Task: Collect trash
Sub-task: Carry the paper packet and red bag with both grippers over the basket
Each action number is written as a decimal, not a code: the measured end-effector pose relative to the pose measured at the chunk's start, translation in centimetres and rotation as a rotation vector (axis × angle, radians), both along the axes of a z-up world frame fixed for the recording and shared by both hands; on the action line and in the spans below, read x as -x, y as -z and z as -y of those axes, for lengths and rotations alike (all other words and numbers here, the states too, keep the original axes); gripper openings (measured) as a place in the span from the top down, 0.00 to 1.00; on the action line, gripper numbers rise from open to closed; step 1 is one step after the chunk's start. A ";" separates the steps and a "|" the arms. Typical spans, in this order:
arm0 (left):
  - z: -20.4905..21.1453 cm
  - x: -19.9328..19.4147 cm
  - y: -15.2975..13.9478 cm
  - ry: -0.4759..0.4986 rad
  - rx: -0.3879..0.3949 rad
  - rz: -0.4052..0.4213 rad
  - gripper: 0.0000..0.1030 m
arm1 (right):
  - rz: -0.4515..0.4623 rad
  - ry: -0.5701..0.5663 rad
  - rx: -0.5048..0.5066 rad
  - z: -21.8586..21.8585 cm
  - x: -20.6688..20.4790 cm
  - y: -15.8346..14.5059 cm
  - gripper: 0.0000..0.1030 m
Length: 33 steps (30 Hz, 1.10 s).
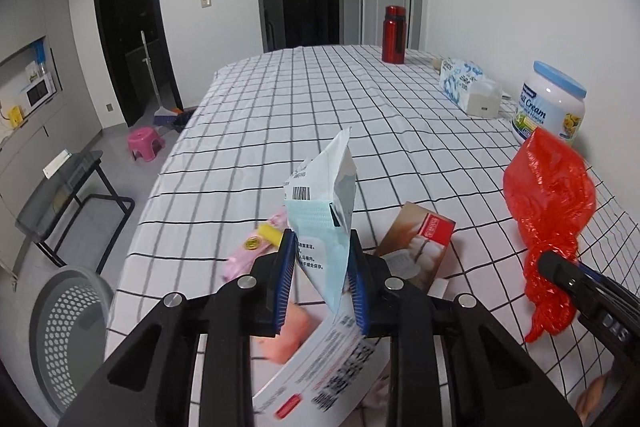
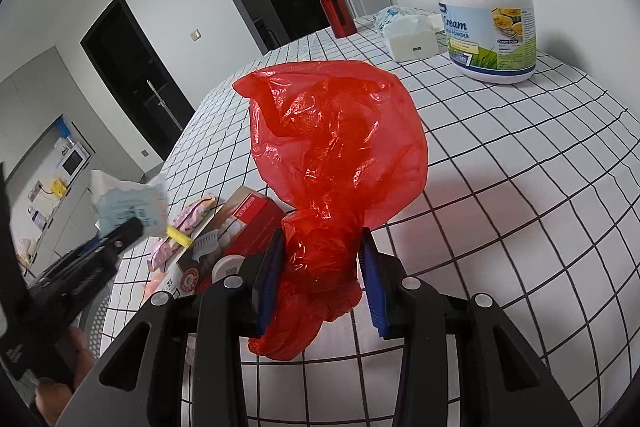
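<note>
Red plastic bag point(image 2: 336, 163) is bunched at its neck in the clenched right gripper point(image 2: 322, 279), above the surface point(image 1: 280, 99). Left gripper point(image 1: 320, 283) clamps a pale blue packet point(image 1: 324, 203) over the near-left corner, above the box point(image 1: 416, 243). Being thin and glossy, the packet could slide from the fingers point(image 1: 280, 287) and miss the bin point(image 1: 68, 331).

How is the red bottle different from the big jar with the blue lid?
The red bottle is tall and thin; the jar is short and fat. The red bottle is shiny red all over with a dark band near its top, while the jar is white with a pale blue lid and a label with pictures. The red bottle stands at the table's far end; the jar stands nearer, beside the wall. Both stand upright on the checked tablecloth.
</note>
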<state>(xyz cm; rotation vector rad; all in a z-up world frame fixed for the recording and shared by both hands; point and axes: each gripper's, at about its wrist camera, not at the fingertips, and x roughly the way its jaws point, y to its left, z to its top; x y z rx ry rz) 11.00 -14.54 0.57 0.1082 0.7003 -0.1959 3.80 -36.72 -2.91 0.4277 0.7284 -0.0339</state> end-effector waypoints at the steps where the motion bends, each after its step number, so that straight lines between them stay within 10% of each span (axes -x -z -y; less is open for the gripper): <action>1: -0.3 0.2 -0.1 -0.001 0.000 0.003 0.75 | -0.003 -0.002 0.008 -0.2 0.0 0.0 0.65; 33: -21.7 7.1 -0.5 -0.227 0.065 0.036 0.75 | 0.036 -0.351 0.084 -20.3 0.9 -2.6 0.65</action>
